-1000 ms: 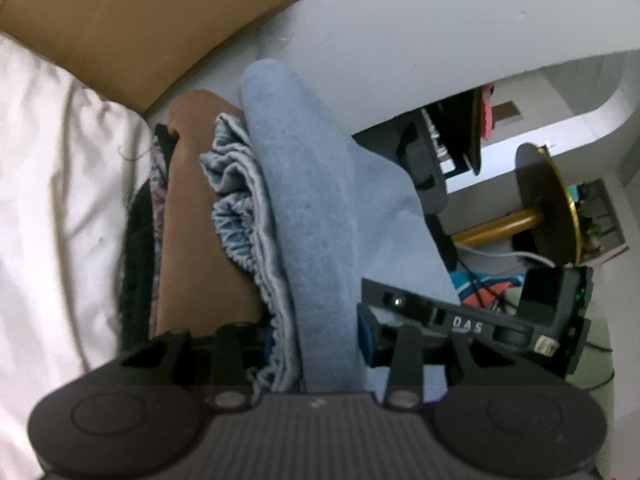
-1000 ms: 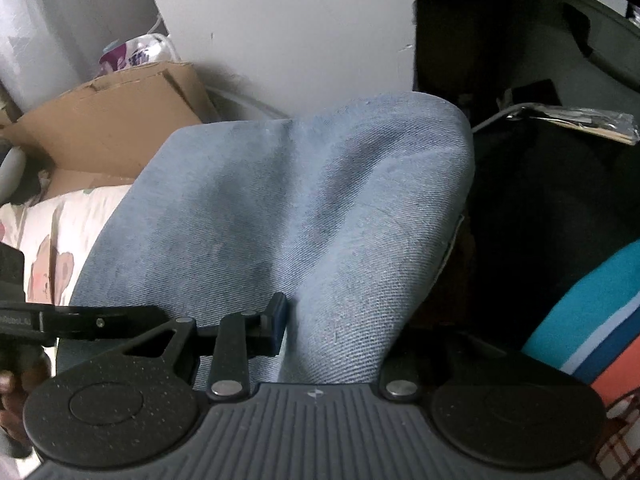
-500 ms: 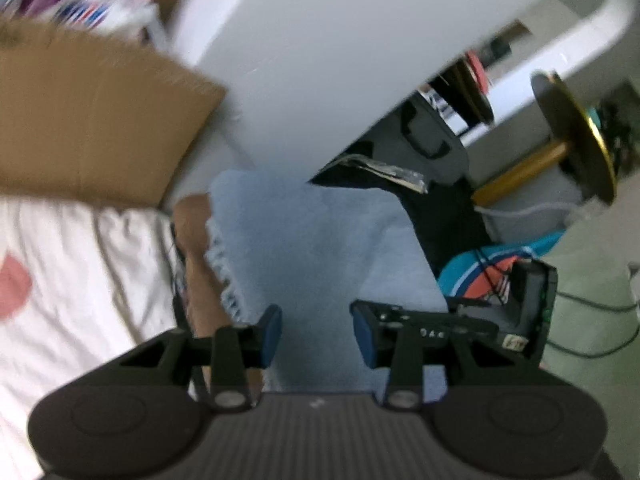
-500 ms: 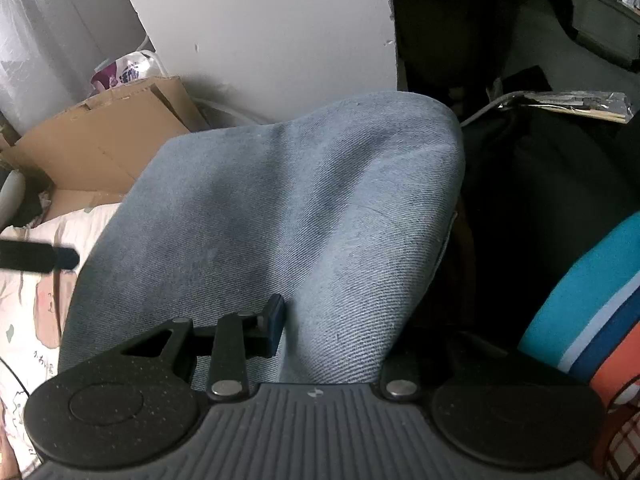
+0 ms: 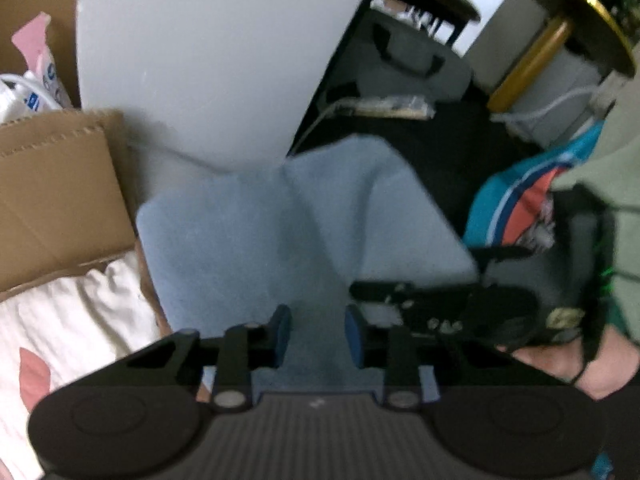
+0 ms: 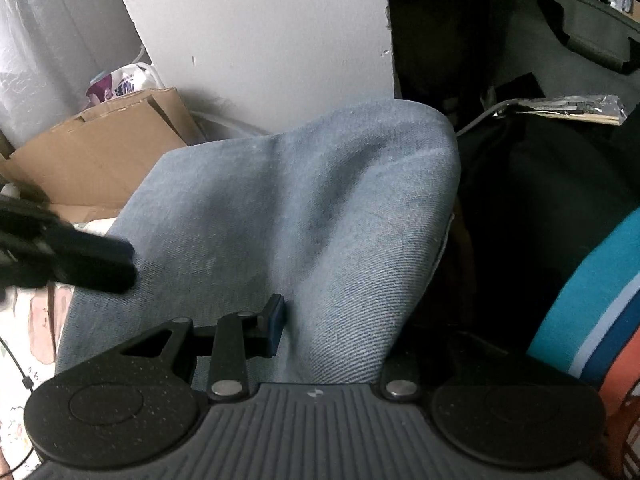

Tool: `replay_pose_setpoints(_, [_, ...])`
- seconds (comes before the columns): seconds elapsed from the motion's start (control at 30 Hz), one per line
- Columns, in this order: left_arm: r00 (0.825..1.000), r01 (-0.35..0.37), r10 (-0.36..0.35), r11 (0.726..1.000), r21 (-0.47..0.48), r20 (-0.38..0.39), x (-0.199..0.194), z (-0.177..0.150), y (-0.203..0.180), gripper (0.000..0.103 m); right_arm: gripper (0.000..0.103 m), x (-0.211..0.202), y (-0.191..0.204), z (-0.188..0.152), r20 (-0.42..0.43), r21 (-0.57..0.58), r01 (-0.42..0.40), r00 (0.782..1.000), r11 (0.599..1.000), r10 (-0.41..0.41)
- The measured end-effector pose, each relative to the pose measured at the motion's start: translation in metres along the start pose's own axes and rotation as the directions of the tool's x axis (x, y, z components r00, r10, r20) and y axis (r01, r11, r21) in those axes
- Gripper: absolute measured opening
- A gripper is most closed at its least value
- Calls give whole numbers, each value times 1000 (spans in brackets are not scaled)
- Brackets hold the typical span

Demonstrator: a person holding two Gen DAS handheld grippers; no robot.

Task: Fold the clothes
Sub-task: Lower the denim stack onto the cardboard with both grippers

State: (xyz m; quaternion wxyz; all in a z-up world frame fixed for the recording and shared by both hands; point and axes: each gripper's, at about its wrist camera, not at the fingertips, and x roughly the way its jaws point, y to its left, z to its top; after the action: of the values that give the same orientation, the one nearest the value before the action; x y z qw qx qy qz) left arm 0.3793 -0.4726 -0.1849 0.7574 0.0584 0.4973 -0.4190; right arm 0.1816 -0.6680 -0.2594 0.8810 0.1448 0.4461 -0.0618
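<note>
Left wrist view: light-blue denim garment (image 5: 256, 240) lies bunched ahead of the left gripper (image 5: 318, 330), with a ridge and a valley running up its middle, beside the white bedsheet (image 5: 72, 320) and a cardboard box (image 5: 52, 196); the left gripper's jaws stand apart with a clear gap, denim showing through it, nothing clamped that I can see; the view is motion-blurred, so I can't say whether the pads touch the cloth. The right gripper (image 5: 460, 312) comes in from the right, a hand (image 5: 576, 360) under it. Right wrist view: same denim garment (image 6: 320, 216) humps up right in front of the right gripper (image 6: 304, 320); the left pad (image 6: 276, 320) presses against the cloth, the right finger is buried under the fold, so cloth sits between the jaws, but whether they are pinching it I cannot tell. Judgement on handling: denim is soft but heavier and stiffer than a tee, should hold a crease, not slippery, not fragile; thick stacked layers may slip out of a shallow pinch. Best taken at a doubled edge or hem, both grippers well apart along that edge, so it hangs flat
</note>
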Motion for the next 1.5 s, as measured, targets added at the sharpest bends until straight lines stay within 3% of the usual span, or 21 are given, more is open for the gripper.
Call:
replay_pose_setpoints(0.07, [1000,-30,30,999,18,-7,6,-3,0,30,35,1,1,1,4,-1,3,1000,1000,-3])
replay_pose_setpoints(0.17, [995,-96,96,995,37,-10,13,-8,3,6,36,3,0,1,8,5,6,1000,1000,-6])
replay_pose_setpoints(0.2, [995,-100,101,995,28,-12,14,-10,6,3,39,3,-2,1,9,20,8,1000,1000,-9])
replay_pose_setpoints(0.3, [995,-97,96,995,0,-25,19,-12,14,3,49,-3,-6,-3,33,46,41,999,998,-42])
replay_pose_setpoints(0.5, [986,-163,166,981,107,-19,24,-14,-1,3,50,-26,-1,-15,82,55,114,990,992,-118])
replay_pose_setpoints(0.73, [987,-158,160,985,72,-15,24,-14,4,3,50,-60,13,-17,186,8,244,952,970,-241])
replay_pose_setpoints(0.87, [987,-159,161,984,77,-14,26,-14,5,3,50,-65,26,-13,230,-32,215,952,976,-202])
replay_pose_setpoints(0.97, [987,-161,162,985,67,-13,27,-14,6,3,50,-44,30,-9,180,-86,181,970,980,-163])
replay_pose_setpoints(1.07, [988,-151,151,987,48,-8,26,-14,8,3,41,-20,27,-6,104,-119,148,985,982,-136])
replay_pose_setpoints(1.13, [989,-146,147,988,43,-28,22,-11,9,3,40,-7,20,-6,67,-107,143,988,984,-136])
replay_pose_setpoints(1.3, [976,-217,219,971,101,-16,4,17,6,3,40,-9,18,4,98,-127,130,988,983,-118])
replay_pose_setpoints(1.5, [974,-226,228,967,121,0,12,35,15,3,40,9,8,26,113,-99,124,987,987,-112])
